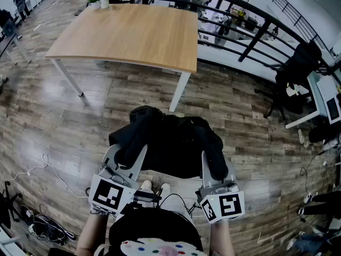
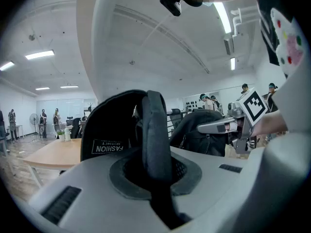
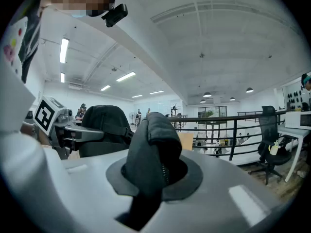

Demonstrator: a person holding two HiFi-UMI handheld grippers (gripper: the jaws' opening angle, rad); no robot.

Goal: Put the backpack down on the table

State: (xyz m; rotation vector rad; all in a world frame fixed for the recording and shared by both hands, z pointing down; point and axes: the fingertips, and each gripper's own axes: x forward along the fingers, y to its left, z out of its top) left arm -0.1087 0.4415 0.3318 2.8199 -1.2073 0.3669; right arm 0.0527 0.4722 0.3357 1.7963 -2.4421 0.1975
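Clearly, you had the backpack [image 1: 176,143] off the ground and slung between both tools. It hung over the wooden floor [image 1: 69,121], well short of the worktop's [image 1: 133,36] near edge.

Your left tool [image 1: 130,161] was pinched narrow on a shoulder strap [image 2: 154,130]. Your right tool [image 1: 216,169] was pinched narrow on a bunched fold of black fabric [image 3: 153,144]. Neither grip showed any slack at the pads.

The step in hand looked like the carry, with the set-down not yet begun. To do it well, you needed to:

- hold both grips tight and level with each other, so the soft bag did not swing or sag to one side;
- raise the bag enough for its bottom to pass over the near edge;
- bring it in over the bare middle of the worktop.

The potted plant [image 1: 94,0] and white jug [image 1: 105,0] stood at the far left corner, so the middle looked the safe spot. You wanted the bag's weight resting on the wood before either tool let go.
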